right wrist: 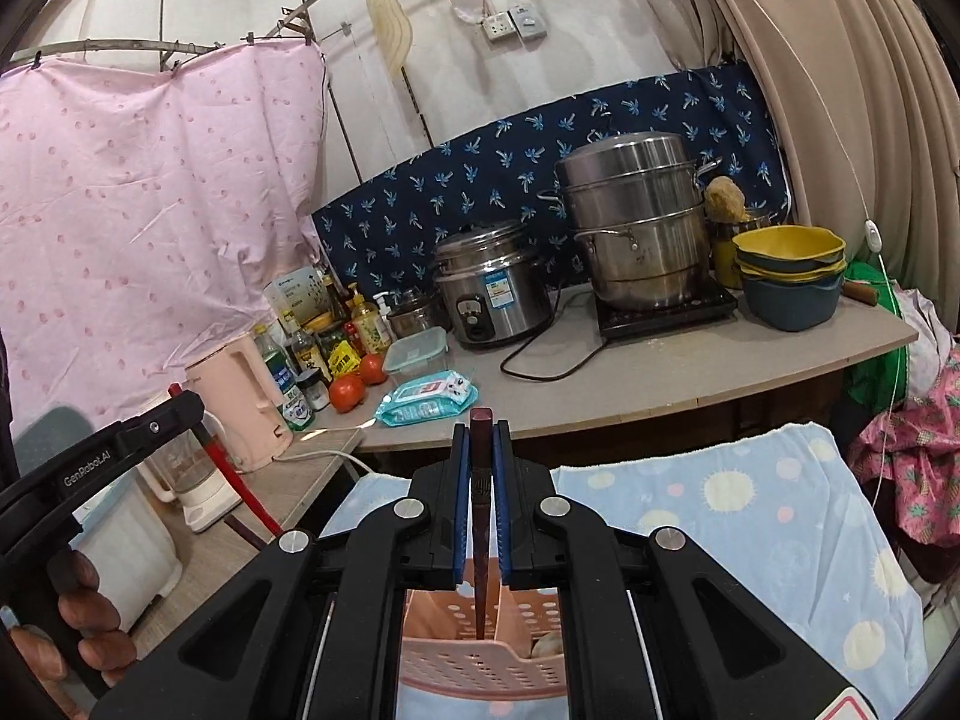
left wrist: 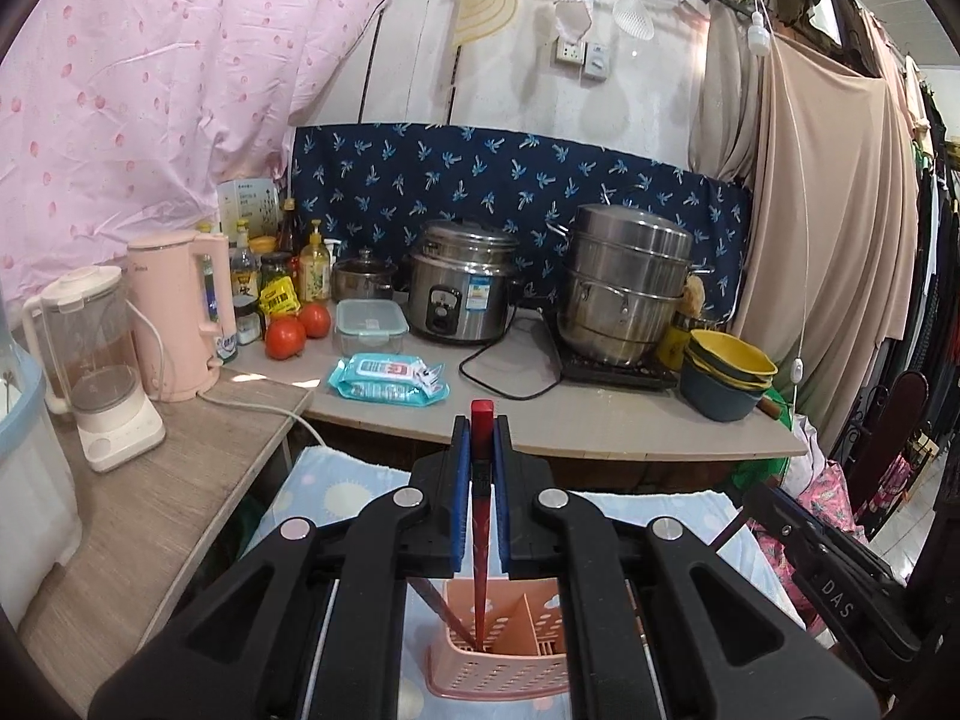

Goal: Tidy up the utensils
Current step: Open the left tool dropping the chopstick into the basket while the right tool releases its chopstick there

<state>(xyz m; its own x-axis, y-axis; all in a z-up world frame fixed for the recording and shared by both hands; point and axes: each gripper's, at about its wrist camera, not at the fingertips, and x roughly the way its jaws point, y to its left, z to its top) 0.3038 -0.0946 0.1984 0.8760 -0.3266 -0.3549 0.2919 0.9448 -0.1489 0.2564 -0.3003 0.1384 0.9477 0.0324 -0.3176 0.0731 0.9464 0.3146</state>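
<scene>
Over the pink utensil basket [left wrist: 498, 654], my left tongs [left wrist: 482, 420] pinched a red chopstick [left wrist: 482, 516]; right tongs [right wrist: 481, 426] pinched a darker chopstick [right wrist: 481, 516], both tips inside.

Left wrist view rides on the left tool [left wrist: 482, 450], looking forward and slightly down, close above a pink basket [left wrist: 498, 660] at lower centre. Right wrist view does likewise from the right tool [right wrist: 482, 450]. Both share the table [left wrist: 600, 426], rice cooker [left wrist: 462, 282] and steamer pot [left wrist: 624, 282] across mid-frame.
</scene>
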